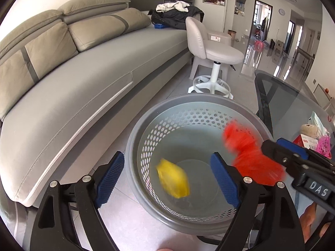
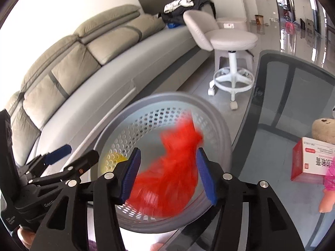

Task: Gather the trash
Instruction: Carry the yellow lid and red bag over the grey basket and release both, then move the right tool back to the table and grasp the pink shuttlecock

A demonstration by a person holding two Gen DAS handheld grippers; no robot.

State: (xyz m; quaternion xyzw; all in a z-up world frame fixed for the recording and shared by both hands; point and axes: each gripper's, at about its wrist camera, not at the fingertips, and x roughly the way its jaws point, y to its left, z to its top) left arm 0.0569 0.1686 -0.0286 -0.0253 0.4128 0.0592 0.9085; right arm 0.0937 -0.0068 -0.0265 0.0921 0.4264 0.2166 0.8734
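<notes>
Both grippers' jaws stand wide over the bin: left gripper empty, yellow wad (blurred) at 6 o'clock; right gripper straddles red mesh, pads clear.

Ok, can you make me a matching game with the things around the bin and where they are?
Things:
1. yellow piece of trash
2. red piece of trash
3. swivel stool
4. pile of clothes

Places:
A. on the far end of the sofa
B. between the right gripper fingers, above the bin
C. inside the grey bin
D. on the floor beyond the bin

Pairs: 1-C, 2-B, 3-D, 4-A
</notes>
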